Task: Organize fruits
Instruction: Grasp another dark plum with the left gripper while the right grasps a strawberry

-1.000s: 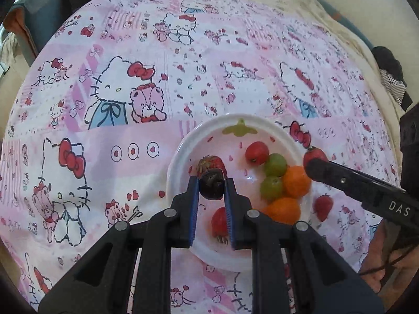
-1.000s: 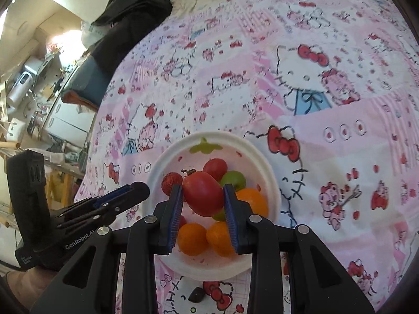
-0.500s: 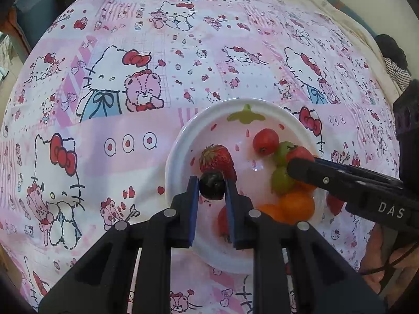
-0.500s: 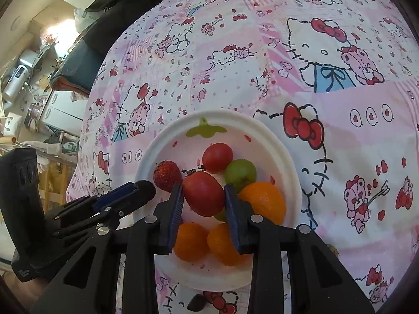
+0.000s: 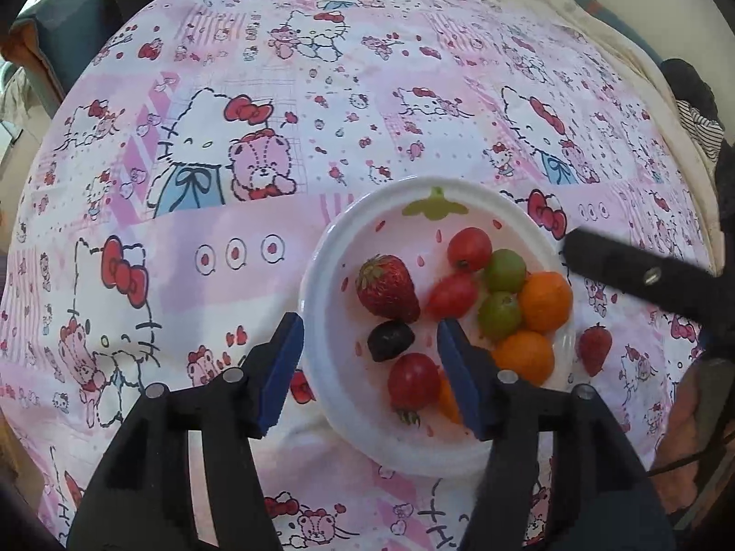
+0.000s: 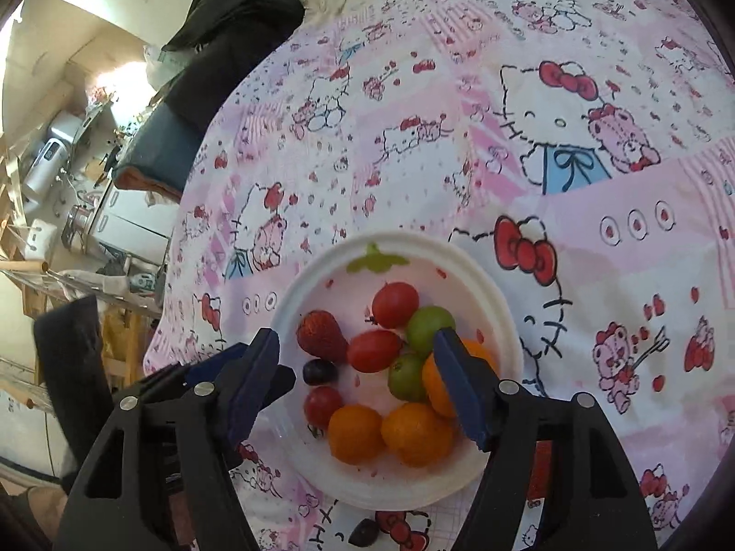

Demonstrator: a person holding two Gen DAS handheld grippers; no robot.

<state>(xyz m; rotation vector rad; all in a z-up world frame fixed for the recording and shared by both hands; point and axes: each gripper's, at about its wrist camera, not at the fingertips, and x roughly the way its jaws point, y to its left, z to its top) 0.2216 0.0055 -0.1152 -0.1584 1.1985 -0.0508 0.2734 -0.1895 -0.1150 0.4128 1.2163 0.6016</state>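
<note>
A white plate (image 5: 317,271) (image 6: 500,317) on the pink cartoon-print cloth holds a strawberry (image 5: 387,287) (image 6: 320,336), a dark grape (image 5: 391,340) (image 6: 320,371), red tomatoes (image 5: 452,295) (image 6: 374,350), green fruits (image 5: 500,315) and oranges (image 5: 526,357) (image 6: 415,433). My left gripper (image 5: 370,351) is open and empty, jaws either side of the grape, just above the plate. My right gripper (image 6: 356,376) is open and empty over the fruit pile. It shows as a dark finger (image 5: 643,278) in the left wrist view.
A loose strawberry (image 5: 595,350) lies on the cloth just right of the plate. A dark grape (image 6: 364,531) lies on the cloth near the plate's front edge. Dark clothes and cluttered shelves (image 6: 82,183) stand beyond the cloth's left edge.
Both grippers have opened. The left let go of the dark grape, which now lies on the plate. The right let go of the red tomato, now among the fruit.
</note>
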